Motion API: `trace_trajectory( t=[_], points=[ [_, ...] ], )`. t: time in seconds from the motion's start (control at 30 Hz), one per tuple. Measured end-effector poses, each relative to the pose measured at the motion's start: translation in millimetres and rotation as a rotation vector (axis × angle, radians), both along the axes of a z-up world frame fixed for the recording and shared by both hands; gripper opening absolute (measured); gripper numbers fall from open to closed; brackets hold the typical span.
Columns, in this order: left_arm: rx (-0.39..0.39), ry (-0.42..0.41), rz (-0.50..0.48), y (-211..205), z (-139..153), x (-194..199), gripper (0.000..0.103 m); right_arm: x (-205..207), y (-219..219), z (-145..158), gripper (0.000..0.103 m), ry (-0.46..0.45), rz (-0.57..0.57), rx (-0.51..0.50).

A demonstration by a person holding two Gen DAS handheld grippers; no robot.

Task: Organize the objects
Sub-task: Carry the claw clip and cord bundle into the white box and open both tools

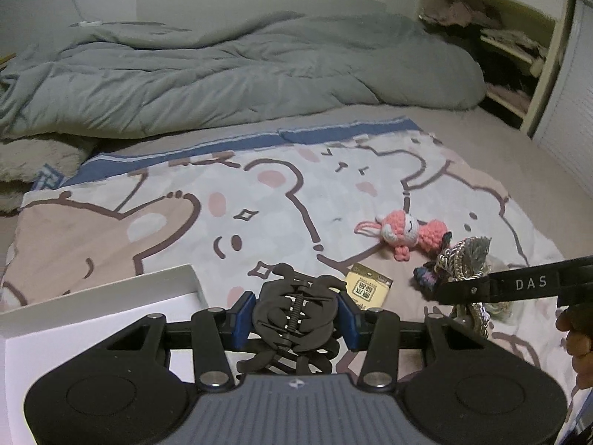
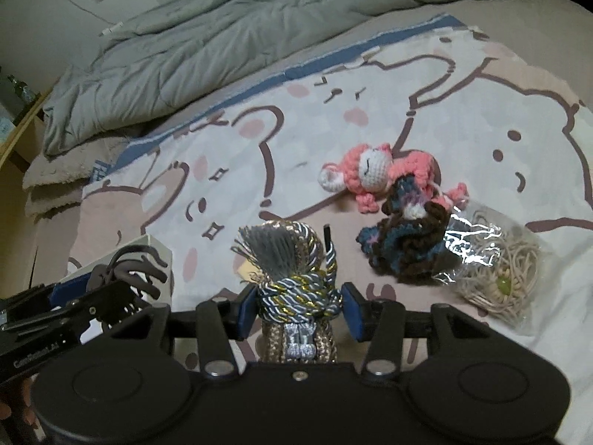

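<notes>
Black claw hair clip [image 1: 296, 315]: clamped between the blue pads of the left gripper [image 1: 296, 324], held just above the bear-print blanket [image 1: 259, 193], beside the corner of the white box [image 1: 163, 282] at the gripper's left.

Tasselled cord bundle [image 2: 292, 282], grey, gold and white: pinched between the pads of the right gripper [image 2: 298, 311], tassel fanned upward; whether it rested on the blanket could not be told.

Yellow label card [image 1: 368, 288]: flat on the blanket just beyond the clip.

Pink crochet toy [image 2: 374, 174]: lying on the blanket, touching the dark blue-brown crochet piece [image 2: 404, 248].

Clear bag of beige cord [image 2: 496, 274]: against the crochet piece, near the blanket's right edge.

Open blanket lay left and beyond the toys, up to the blue border. Grey duvet [image 1: 222, 74] was bunched along the far side; shelves [image 1: 519, 55] stood at the far right.
</notes>
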State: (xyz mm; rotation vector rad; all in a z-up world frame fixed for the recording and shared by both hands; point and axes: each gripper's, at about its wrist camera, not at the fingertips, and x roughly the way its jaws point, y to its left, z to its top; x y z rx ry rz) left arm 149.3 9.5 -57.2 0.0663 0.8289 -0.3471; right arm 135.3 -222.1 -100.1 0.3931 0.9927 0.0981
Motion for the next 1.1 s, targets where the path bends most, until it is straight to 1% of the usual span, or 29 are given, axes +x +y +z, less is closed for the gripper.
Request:
trace_trajectory(
  t=[0.23,0.5,0.83,1.03,1.1],
  points=[
    [-0.021,0.007,0.082,18,9,-14,0.048,-9,2,12,0.049,-0.037,0.0,0.011],
    [-0.064,0.0,0.172,52,16,-31,0.048,-12,18,16,0.049,-0.049,0.026,0.008],
    [-0.128,0.002,0.3,100,19,-50,0.048,-13,62,19,0.049,-0.06,0.128,0.026],
    [-0.187,0.035,0.372,126,11,-59,0.048,-16,92,21,0.049,-0.068,0.196,0.038],
    [-0.217,0.059,0.394,134,4,-62,0.048,-17,102,20,0.049,-0.067,0.219,0.038]
  ],
)
